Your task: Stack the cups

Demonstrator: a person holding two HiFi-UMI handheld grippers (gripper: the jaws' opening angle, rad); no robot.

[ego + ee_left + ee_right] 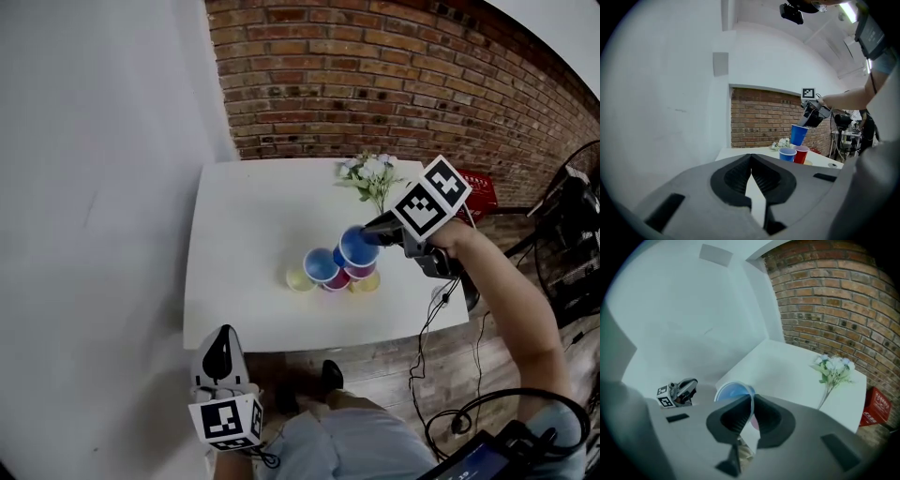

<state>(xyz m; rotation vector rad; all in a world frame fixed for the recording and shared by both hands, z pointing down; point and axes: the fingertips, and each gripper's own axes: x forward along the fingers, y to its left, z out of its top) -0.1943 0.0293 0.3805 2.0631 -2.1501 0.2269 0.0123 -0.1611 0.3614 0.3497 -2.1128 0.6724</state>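
We find one blue cup [357, 248] lifted and tilted just above the cluster at frame centre. Its rim is pinched between the clenched jaws of the right gripper [370, 232]. Beneath it, on the white table [244, 216], a second blue cup [321, 265], a red cup [339, 279] and two yellow cups [300, 277] sit close together. Flowers [373, 173] lie at the table's upper right. The left gripper [222, 336] hangs at lower left, off the table, with its jaws closed on nothing.
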